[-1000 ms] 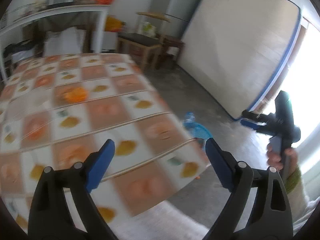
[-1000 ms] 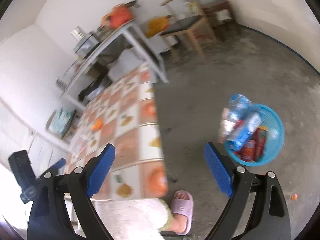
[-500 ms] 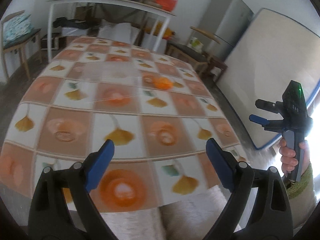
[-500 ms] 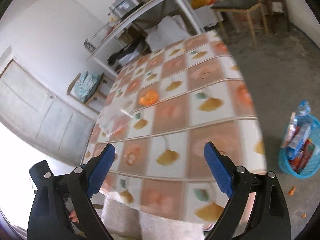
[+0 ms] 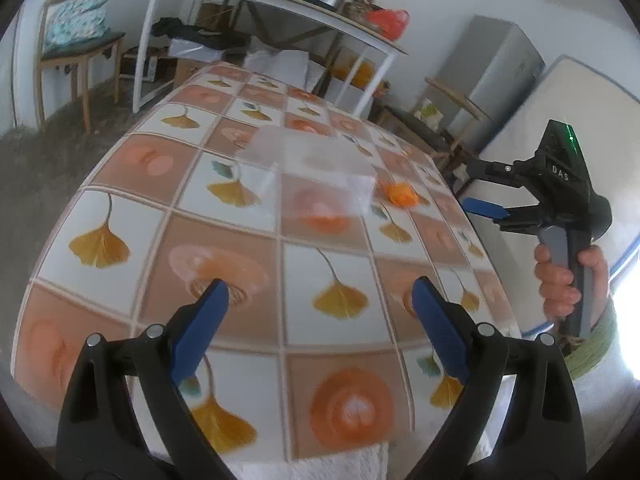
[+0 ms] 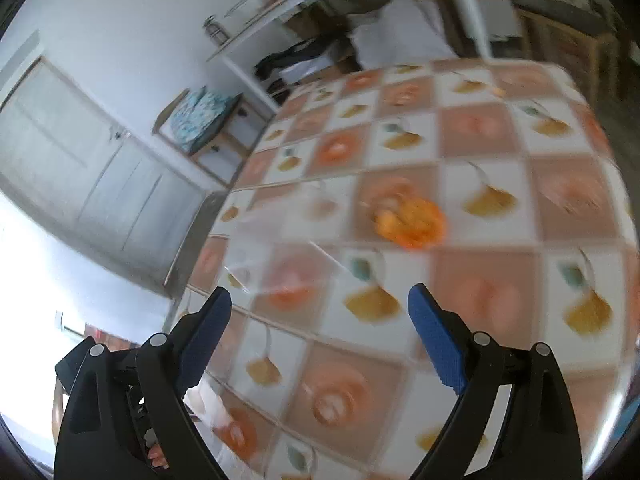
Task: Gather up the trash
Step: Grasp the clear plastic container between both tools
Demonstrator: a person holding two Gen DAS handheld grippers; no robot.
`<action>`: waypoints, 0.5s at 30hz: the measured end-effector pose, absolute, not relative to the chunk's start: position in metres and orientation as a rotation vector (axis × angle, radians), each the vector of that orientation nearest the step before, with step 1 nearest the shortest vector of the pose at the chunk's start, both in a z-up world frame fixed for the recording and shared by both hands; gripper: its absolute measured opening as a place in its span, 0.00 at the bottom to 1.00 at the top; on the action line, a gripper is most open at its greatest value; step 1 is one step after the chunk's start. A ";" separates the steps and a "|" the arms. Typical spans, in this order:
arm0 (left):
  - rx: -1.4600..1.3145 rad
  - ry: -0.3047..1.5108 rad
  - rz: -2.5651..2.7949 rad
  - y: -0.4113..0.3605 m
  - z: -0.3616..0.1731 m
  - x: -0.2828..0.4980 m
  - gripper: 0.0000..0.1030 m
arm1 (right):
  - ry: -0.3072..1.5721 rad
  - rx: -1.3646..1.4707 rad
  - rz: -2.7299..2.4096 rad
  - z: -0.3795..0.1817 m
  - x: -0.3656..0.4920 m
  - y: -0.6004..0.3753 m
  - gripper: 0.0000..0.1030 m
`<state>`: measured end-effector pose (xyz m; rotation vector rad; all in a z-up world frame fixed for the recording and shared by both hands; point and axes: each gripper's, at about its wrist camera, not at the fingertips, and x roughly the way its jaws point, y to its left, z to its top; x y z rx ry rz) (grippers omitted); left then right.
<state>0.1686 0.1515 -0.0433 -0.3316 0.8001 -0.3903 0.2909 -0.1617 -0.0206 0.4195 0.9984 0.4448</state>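
A crumpled orange wrapper [image 5: 401,195] lies on the patterned tablecloth [image 5: 224,264] toward the far right; it also shows in the right wrist view [image 6: 412,220]. A clear plastic sheet or bag [image 5: 316,168] lies flat beside it, seen faintly in the right wrist view [image 6: 276,256]. My left gripper [image 5: 320,320] is open and empty over the table's near edge. My right gripper [image 6: 320,320] is open and empty above the table, and it shows in the left wrist view [image 5: 496,196] at the table's right side.
A white metal table [image 5: 280,12] with pots and bags stands behind. A wooden chair [image 5: 76,48] with a cushion is at the far left. A grey fridge [image 5: 496,80] and an upright mattress [image 5: 560,128] stand at the right.
Both grippers have swung from the floor and the blue trash basket toward the table. The orange wrapper and clear plastic are now closer in both views.
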 end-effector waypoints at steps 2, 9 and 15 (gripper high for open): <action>-0.364 0.784 -0.395 0.156 -0.040 0.179 0.86 | 1.007 0.403 0.466 -0.020 0.313 -0.144 0.85; -0.536 0.807 -0.414 0.158 -0.046 0.262 0.86 | 1.147 0.404 0.464 -0.045 0.393 -0.106 0.85; -0.645 0.889 -0.444 0.155 -0.073 0.305 0.86 | 1.252 0.506 0.491 -0.074 0.415 -0.099 0.85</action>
